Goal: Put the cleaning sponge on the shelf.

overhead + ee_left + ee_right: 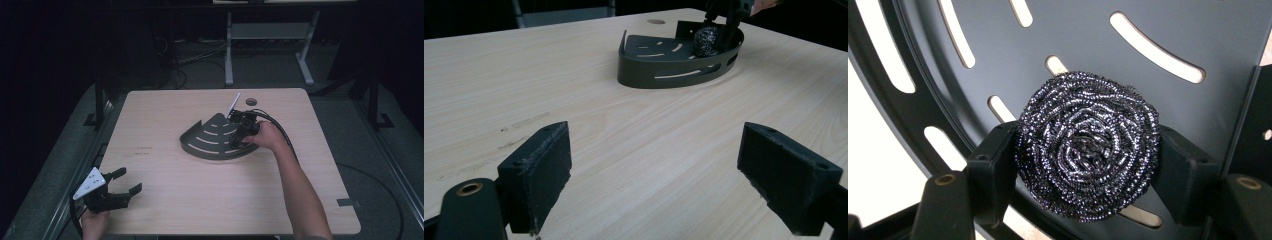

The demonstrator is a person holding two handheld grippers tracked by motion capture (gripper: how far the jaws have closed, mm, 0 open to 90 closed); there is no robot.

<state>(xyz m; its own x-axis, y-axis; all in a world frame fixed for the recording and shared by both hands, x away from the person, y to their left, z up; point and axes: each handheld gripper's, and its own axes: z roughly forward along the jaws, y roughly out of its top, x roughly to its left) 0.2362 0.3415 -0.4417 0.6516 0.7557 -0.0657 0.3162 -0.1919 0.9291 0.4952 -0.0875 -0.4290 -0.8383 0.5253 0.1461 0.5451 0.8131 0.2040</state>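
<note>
A pale wooden table (200, 200) carries a dark grey, quarter-round metal tray with curved slots and a low rim (212, 141), which sits a little to the one-o'clock side of the table's centre in the high view. The right gripper (242, 131) reaches into that tray from its three-o'clock side, held by the person's right hand (267, 136), with black cables trailing back along the forearm.

In the right gripper view the two black jaws press on either side of a round, coiled steel-wool scouring pad (1088, 145), one at its nine o'clock and one at its three o'clock, so the pad is clamped between them over the slotted tray floor (1073, 35) (whether it touches the floor cannot be told). The left gripper view shows the same pad (707, 41) inside the tray (664, 67), near the rim at the far side.

The left gripper (126, 181) rests at the table's seven-o'clock corner, well apart from the tray, held by the left hand (94, 224). Its jaws stand wide apart with only bare wood between them, and a grey three-cornered plate (90, 183) sits on top.
</note>
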